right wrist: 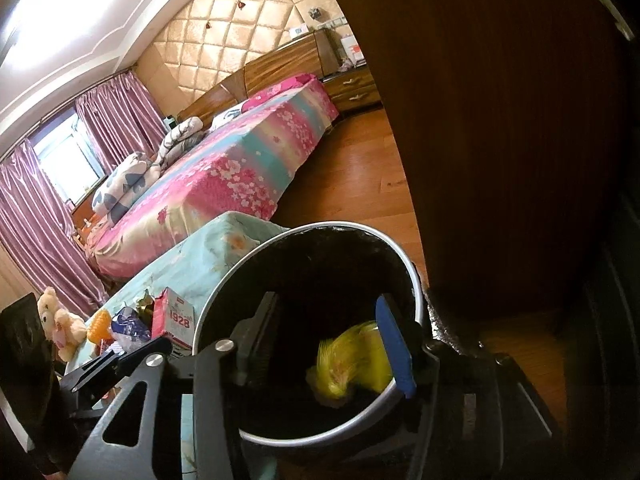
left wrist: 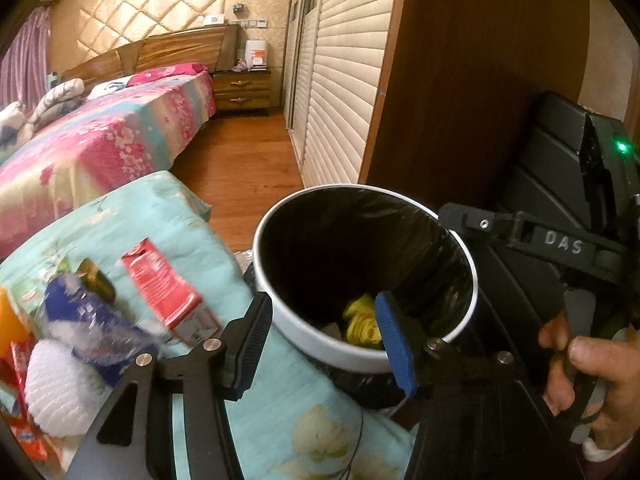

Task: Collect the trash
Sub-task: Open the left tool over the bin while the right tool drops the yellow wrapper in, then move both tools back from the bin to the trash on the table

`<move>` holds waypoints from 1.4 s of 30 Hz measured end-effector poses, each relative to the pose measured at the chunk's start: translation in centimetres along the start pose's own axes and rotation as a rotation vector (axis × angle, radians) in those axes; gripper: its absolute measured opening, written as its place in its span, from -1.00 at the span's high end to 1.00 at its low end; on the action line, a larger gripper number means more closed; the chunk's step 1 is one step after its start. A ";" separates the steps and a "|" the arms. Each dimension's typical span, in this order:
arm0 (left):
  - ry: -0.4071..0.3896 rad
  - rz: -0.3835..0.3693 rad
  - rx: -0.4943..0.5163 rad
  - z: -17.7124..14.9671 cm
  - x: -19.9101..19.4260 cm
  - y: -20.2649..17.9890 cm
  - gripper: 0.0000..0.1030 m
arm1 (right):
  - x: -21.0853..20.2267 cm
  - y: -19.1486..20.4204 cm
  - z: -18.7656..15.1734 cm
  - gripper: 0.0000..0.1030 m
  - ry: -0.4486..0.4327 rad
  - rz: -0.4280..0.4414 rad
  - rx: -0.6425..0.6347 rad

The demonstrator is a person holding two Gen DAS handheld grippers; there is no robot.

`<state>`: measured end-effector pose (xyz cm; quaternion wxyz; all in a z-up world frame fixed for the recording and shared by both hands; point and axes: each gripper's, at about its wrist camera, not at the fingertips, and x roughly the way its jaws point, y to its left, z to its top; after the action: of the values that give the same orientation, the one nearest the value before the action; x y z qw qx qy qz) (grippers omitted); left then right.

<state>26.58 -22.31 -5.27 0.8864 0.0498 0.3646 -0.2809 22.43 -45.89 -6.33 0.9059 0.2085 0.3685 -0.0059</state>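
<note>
Both tongs are spread with nothing in them: the right tongs (right wrist: 326,344) hang over the trash bin (right wrist: 414,280), where a blurry yellow wrapper (right wrist: 352,364) is dropping in, and the left tongs (left wrist: 322,346) sit at the bin's rim. More trash, like the red carton (left wrist: 164,288) and blue wrapper (left wrist: 96,320), waits on the blue cloth (left wrist: 192,220). A bump from either tongs could tip the bin.

Bedroom: quilted beige wall (right wrist: 224,40), wooden floor (left wrist: 240,168), floral-sheeted bed (right wrist: 240,168), pink curtains (right wrist: 116,116) framing bright window (right wrist: 64,152).
</note>
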 end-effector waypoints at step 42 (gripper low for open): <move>-0.088 0.318 -0.377 -14.3 -17.2 12.6 -0.26 | 1.6 20.3 -11.9 -0.73 0.121 0.280 -0.237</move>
<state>14.57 0.33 -5.60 0.9281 -0.0719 0.3593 -0.0668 19.01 -22.61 -7.45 0.8922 0.1497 0.3880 0.1759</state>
